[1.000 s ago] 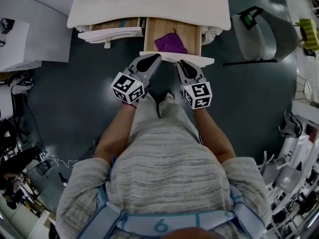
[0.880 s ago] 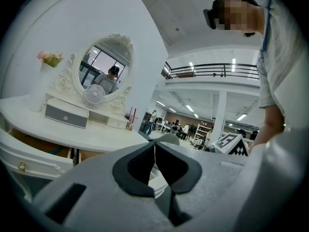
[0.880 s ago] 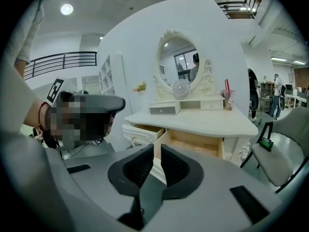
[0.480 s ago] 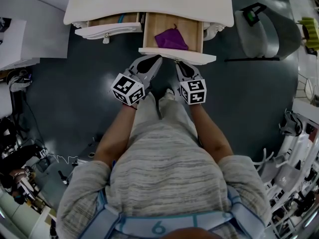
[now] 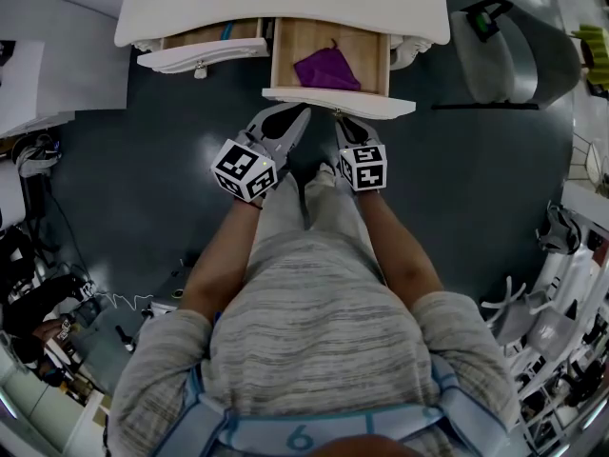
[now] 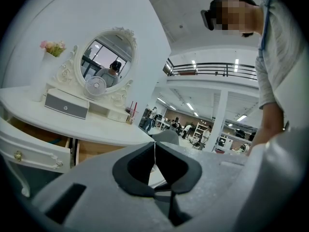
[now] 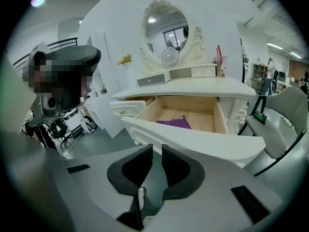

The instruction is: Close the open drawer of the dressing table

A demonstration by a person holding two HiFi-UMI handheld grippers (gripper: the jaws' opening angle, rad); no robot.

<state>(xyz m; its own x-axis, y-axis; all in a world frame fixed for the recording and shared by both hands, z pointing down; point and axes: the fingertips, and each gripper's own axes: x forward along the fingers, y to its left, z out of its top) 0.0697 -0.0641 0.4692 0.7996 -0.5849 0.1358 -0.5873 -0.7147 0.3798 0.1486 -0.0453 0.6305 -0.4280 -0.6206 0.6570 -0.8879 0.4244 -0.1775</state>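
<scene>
Your right tool (image 5: 345, 122) is edging closer to the open drawer (image 5: 339, 102) below the tabletop (image 5: 285, 8), jaws slightly parted and empty. Your left tool (image 5: 303, 112) is staying clenched on nothing. The drawer is likely sliding lightly; push its rigid front panel centrally.

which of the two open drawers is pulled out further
The right drawer, the one holding the purple cloth: it sticks far out, while the left drawer is open only slightly.
</scene>
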